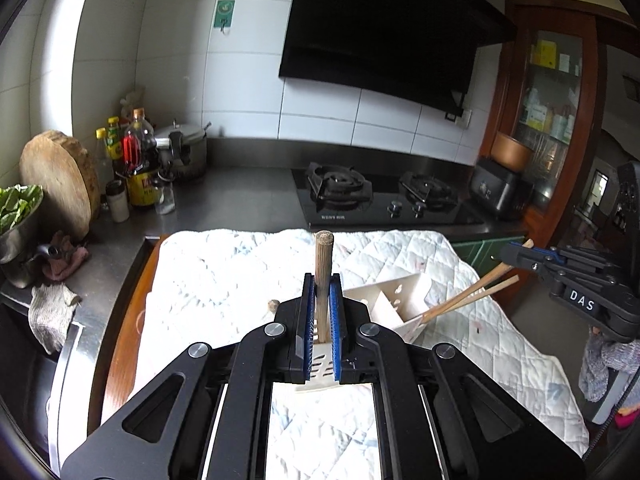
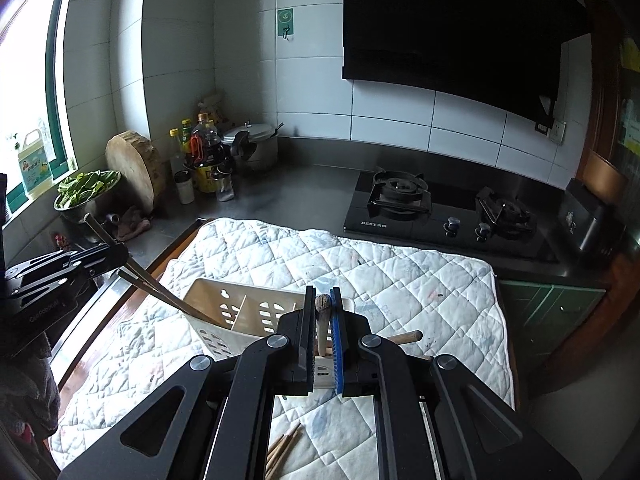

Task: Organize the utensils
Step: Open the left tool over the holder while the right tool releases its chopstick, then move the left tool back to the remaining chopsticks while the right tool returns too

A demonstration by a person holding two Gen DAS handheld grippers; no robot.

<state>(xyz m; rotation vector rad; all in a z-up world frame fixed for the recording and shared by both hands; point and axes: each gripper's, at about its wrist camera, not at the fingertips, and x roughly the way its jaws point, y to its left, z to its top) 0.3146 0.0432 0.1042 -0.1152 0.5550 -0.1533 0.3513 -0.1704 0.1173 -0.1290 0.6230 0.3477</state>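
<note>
Kitchen counter, draped with a white quilted cloth, carries everything in play. Nearest, in the right wrist view, a few loose chopsticks lie on the cloth below the rig, not yet sorted.

Just beyond, the left claw is pinched nearly closed on a ribbed wooden stick, probably several chopsticks pressed together. It stands upright with its lower end inside the near compartment of the white slotted utensil holder. The right claw is likewise clamped tight on a wooden piece with a rounded top, whose foot also dips into the holder; from the left wrist view that piece reads as a slanted pair of chopsticks. Another wooden handle lies on the cloth to the right of the holder.

The step in hand looks like seating both loads in the holder. The next move calls for opening each claw gently once the sticks reach the bottom, so the light holder neither tips nor slides on the soft cloth, then fetching the loose chopsticks.

Farther off are the black gas hob and, far left, sauce bottles and a round chopping block.
</note>
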